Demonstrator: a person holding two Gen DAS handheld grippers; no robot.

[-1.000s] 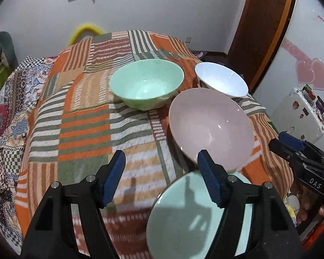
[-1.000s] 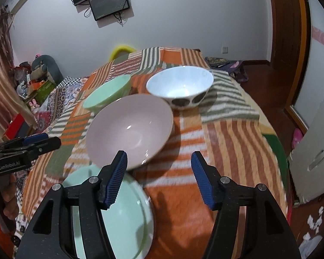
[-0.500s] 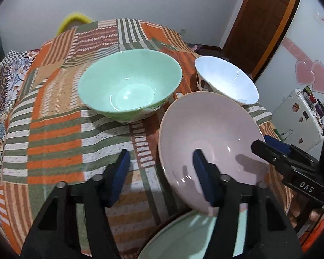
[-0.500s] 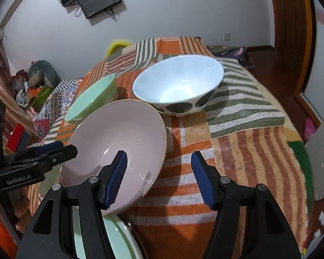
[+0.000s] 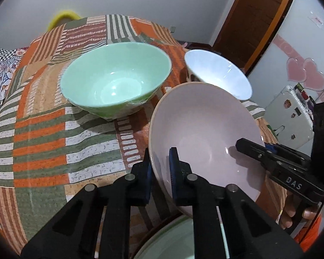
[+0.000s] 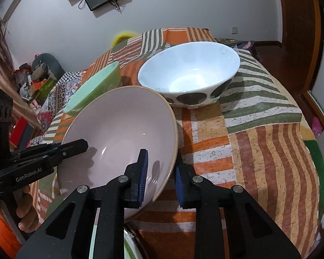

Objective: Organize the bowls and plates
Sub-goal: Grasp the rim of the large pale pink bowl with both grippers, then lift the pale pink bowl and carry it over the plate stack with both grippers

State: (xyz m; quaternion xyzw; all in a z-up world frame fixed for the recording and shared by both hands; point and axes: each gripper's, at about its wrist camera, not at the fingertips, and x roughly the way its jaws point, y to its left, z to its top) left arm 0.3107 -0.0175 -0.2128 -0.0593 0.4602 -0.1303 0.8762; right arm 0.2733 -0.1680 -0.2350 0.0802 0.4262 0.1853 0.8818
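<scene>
Pink bowl tilted on patchwork-covered counter, rim pinched on opposite sides by left claw and right claw; green plate directly below, nearer than green bowl

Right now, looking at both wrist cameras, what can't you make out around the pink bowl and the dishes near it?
- Left wrist view: the green plate is cut off by the bottom edge and hidden behind the left gripper.
- Both views: the pink bowl hides its own underside, so whether it touches the cloth is unclear.
- Right wrist view: the pink bowl covers most of the green bowl.
- The white spotted bowl shows no far-side pattern.
</scene>
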